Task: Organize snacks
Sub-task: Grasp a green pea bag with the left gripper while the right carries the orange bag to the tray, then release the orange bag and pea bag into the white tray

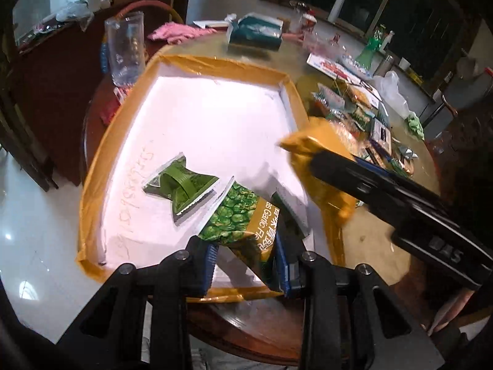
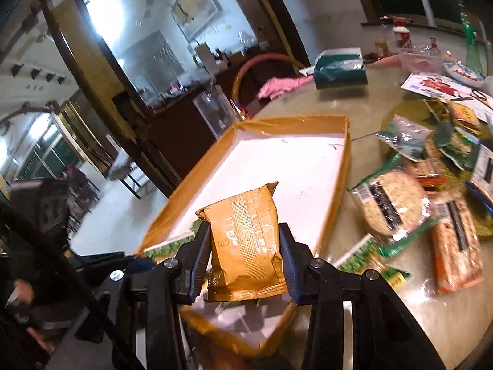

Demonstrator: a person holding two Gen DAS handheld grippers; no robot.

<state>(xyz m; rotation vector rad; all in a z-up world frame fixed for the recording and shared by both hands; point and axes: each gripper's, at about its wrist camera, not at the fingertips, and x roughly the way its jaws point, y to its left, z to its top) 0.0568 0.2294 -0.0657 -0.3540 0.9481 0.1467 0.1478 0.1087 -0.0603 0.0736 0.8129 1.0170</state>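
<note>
Right wrist — crinkly gold foil packet (image 2: 246, 246)

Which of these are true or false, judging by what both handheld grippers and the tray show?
1. The right gripper holds an orange packet. True.
2. The left gripper is empty. False: it grips a green pea snack bag.
3. A small green packet lies in the white tray. True.
4. The tray is full. False: mostly bare.
5. More snacks lie on the table beside the tray. True.
</note>
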